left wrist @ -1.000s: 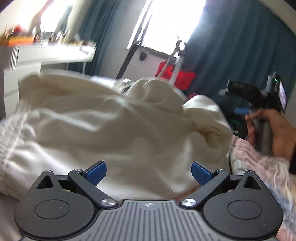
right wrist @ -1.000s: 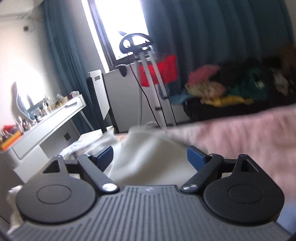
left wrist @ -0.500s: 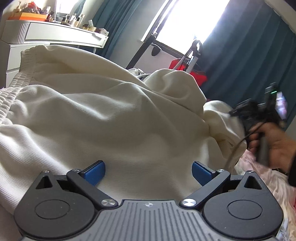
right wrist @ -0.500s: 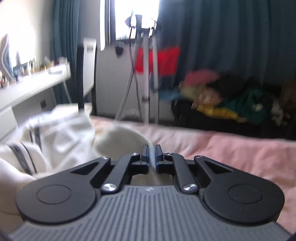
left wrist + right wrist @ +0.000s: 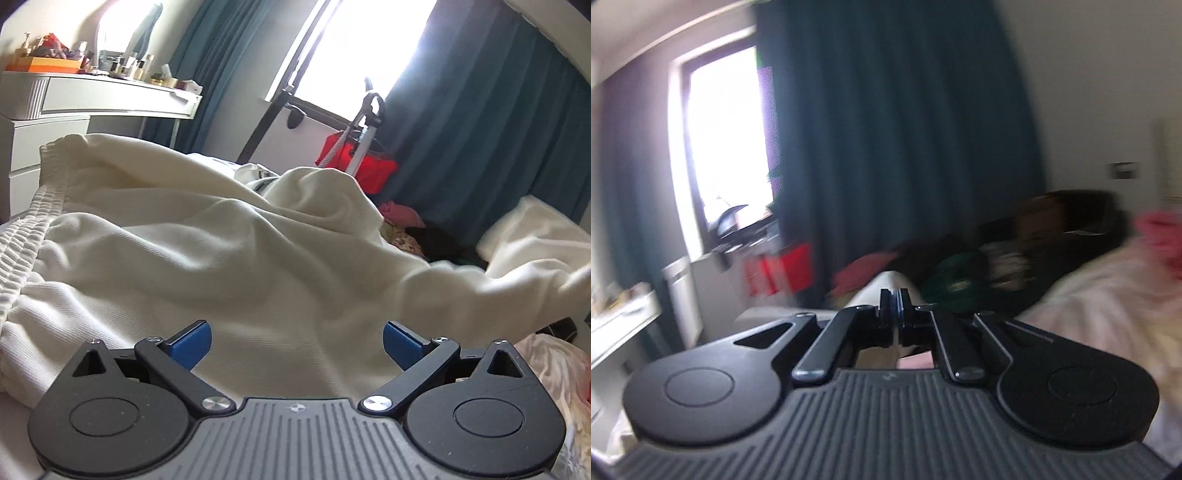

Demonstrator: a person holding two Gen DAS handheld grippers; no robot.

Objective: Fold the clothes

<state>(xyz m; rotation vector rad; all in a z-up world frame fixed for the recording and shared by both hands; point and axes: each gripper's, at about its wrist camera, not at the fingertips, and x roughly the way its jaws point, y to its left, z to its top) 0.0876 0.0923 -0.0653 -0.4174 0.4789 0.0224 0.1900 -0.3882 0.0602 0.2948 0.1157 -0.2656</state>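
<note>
Teal curtain (image 5: 894, 140) behind cream garment (image 5: 229, 266), clothes pile (image 5: 967, 273)

Left gripper (image 5: 297, 341) is showing black linkage arms, blue pads (image 5: 190, 344), silver pivot screws, round black discs, and a ribbed grey housing. Right gripper (image 5: 894, 314) is showing matching black arms and ribbed housing.

Garment (image 5: 229, 266) on bed (image 5: 546, 365), dresser (image 5: 92, 107) behind left.
</note>
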